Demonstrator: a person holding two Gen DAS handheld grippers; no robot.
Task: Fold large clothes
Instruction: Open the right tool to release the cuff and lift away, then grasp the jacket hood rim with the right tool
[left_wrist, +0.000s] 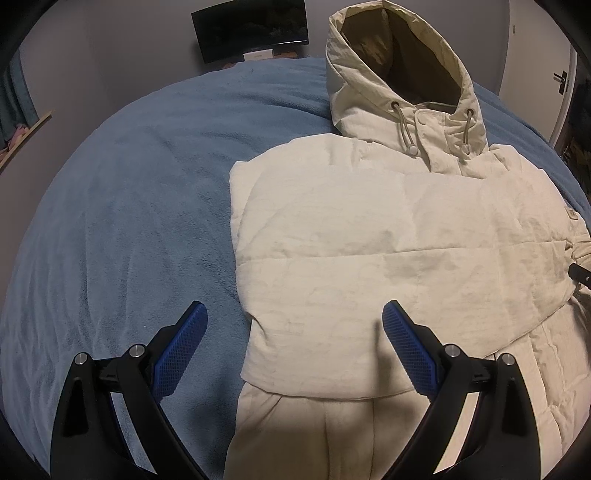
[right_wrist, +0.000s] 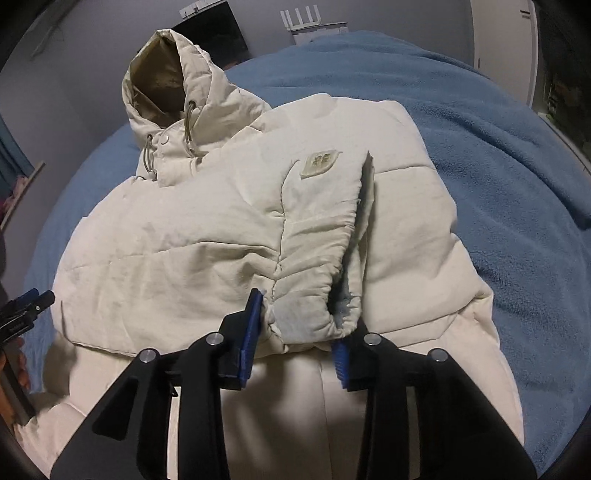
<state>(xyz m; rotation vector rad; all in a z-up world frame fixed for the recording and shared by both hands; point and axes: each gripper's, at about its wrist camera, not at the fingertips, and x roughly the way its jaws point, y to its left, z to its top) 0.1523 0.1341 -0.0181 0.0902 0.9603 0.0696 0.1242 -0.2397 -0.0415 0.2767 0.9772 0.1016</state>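
On the blue blanket (left_wrist: 122, 206) I see the cream hooded jacket (left_wrist: 369, 236) lying face up, both sleeves folded across its chest. My left gripper (left_wrist: 293, 339) hangs spread wide over the hem, grasping nothing. My right gripper (right_wrist: 295, 332) straddles the sleeve cuff (right_wrist: 314, 314), jaws parted, pads not clamping it.

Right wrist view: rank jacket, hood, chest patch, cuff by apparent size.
1. jacket
2. hood
3. cuff, though nearness to the camera inflates it
4. chest patch
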